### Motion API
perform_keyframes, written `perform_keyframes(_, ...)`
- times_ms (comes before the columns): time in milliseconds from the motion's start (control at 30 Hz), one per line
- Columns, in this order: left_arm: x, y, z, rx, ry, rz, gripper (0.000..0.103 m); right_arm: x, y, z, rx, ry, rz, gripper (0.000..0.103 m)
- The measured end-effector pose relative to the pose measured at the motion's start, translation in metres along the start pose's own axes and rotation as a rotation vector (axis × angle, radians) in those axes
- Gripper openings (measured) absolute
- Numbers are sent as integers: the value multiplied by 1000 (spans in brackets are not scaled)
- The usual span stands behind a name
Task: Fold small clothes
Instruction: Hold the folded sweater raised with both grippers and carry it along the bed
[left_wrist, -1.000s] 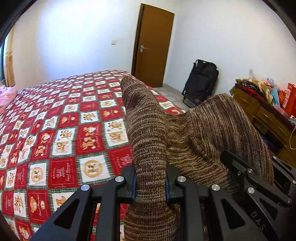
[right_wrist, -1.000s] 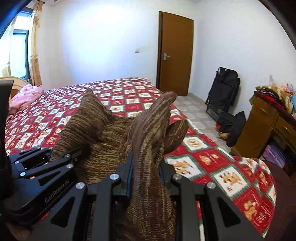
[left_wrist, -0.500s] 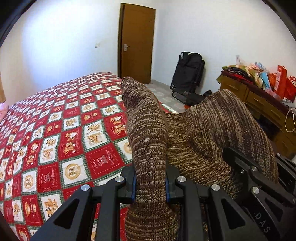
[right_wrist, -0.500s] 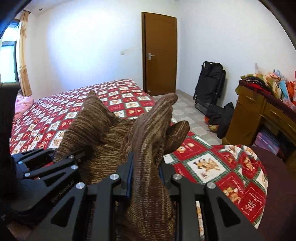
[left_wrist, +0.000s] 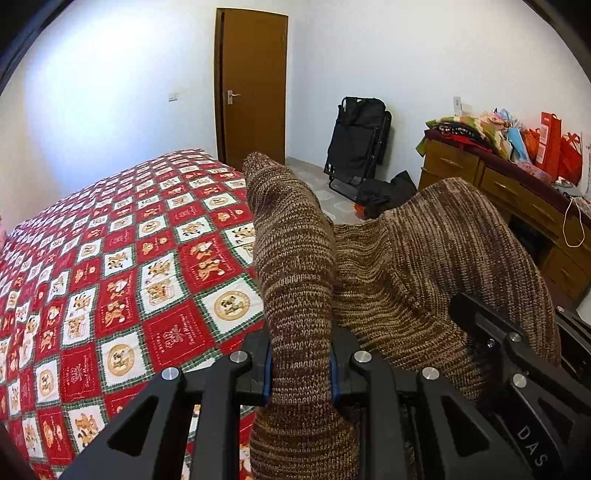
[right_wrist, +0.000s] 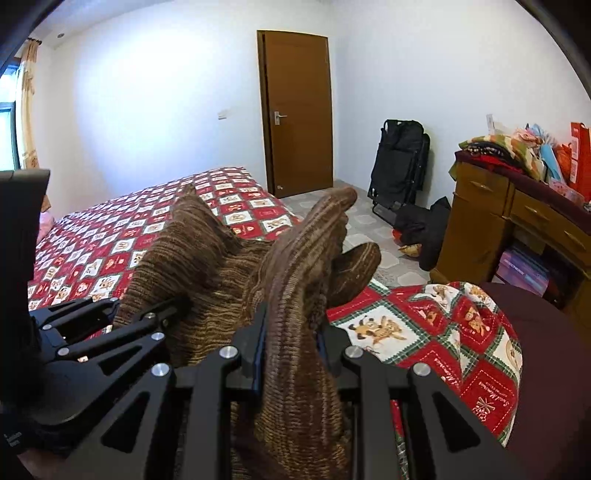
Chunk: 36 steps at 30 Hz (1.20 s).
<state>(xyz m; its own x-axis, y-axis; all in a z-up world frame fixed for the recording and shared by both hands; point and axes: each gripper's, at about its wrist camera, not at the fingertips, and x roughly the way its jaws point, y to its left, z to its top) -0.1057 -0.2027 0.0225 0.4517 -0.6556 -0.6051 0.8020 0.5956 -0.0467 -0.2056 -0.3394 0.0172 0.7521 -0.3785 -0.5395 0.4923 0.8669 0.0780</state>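
The left gripper (left_wrist: 301, 363) is clamped on a bunched fold of the brown knit (left_wrist: 295, 258), its jaws standing only narrowly apart with the cloth pressed between the pads; the right gripper (right_wrist: 290, 350) pinches a second fold of the same knit (right_wrist: 295, 266) in the same way. Neither grip has altered over the last second. What has changed is the backdrop: the door (left_wrist: 251, 85) and the dresser (left_wrist: 517, 199) have slid leftward in both views, and more of the floor beyond the bed's right edge now shows, so both hands have swung the garment sideways together, toward the right side of the bed. That reads as carrying the piece to a laying-down spot, with folding proper not yet begun. From each pair of fingers the knit rises up and away in a ridge, spans slack between the two grippers, and hangs lifted above the red patterned quilt (left_wrist: 110, 277), which lies to the left and beneath.
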Motion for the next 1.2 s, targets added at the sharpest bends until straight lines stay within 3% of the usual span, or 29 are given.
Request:
perform_keyframes(400,38,-24,4,63,46,-6,22,20,-36,-7,80,33,-24,25)
perform_keyframes(1200,96,-26,-5,27,155,13,23,64,-56,-23,132,137,-30,25)
